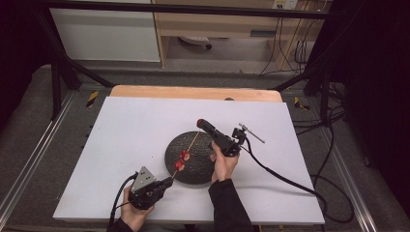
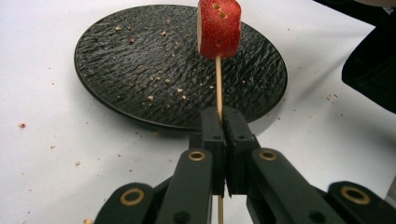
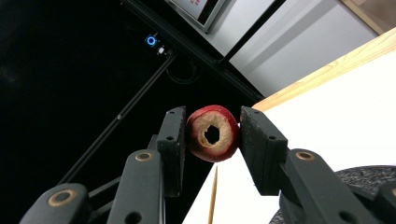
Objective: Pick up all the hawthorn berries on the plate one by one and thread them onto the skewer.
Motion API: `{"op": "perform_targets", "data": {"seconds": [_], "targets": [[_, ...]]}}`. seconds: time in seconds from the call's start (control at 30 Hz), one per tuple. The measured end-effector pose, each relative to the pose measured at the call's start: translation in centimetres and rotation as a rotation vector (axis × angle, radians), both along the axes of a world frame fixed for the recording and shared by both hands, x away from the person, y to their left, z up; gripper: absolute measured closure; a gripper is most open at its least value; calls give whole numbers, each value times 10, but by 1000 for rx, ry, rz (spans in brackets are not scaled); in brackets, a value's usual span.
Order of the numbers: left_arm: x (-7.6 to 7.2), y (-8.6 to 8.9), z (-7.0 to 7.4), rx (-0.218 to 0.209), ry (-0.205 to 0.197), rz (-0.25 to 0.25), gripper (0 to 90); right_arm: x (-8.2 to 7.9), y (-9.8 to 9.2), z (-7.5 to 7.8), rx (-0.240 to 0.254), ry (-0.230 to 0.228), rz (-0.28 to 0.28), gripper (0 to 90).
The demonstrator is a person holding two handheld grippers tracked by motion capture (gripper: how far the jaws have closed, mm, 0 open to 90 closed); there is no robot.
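Observation:
A thin wooden skewer [image 1: 190,147] slants over the black round plate [image 1: 203,169], carrying two red strawberry pieces [image 1: 182,160]. My left gripper [image 1: 168,182] is shut on the skewer's lower end near the plate's front-left rim. In the left gripper view the jaws of the left gripper [image 2: 223,122] pinch the skewer [image 2: 218,81], a strawberry piece [image 2: 218,28] sits higher on it, and the plate [image 2: 140,70] lies behind. My right gripper [image 1: 202,124] holds a red fruit slice [image 1: 199,121] just past the skewer's upper tip. That slice [image 3: 214,133] has a hole through it and sits between the right gripper [image 3: 212,135] pads, with the skewer tip [image 3: 214,196] below.
The plate rests on a white board [image 1: 121,145] with a wooden table edge [image 1: 193,92] behind it. Crumbs dot the plate and the board. A black cable [image 1: 285,179] trails right from the right gripper. Metal frame legs stand at the far corners.

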State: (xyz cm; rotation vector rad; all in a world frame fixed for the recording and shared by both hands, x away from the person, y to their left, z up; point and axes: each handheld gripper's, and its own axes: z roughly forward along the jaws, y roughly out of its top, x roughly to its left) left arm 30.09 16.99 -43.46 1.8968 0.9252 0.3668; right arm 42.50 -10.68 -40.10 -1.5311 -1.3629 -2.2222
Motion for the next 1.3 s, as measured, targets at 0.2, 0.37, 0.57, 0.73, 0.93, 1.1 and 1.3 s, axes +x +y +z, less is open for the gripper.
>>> {"op": "perform_targets", "data": {"seconds": [0.2,0.37,0.57,0.73,0.93,1.1,1.3], "targets": [[0,-2,0,-7,-11,9,881,-1,1,-1,19,4,7,629],[1,-4,-1,-9,-10,14,881,-1,1,-1,29,4,9,629],[1,-10,-2,-28,-18,33,881,-1,2,-3,58,11,10,629],[0,-18,-2,-54,-27,62,881,-2,2,-3,79,8,3,630],[-4,-32,-4,-67,-41,94,882,-3,1,-1,104,1,-16,630],[-9,-37,-4,-64,-64,115,883,-2,0,0,110,5,-20,632],[-11,-35,-5,-72,-68,133,884,0,-1,1,114,19,-22,632]]}}
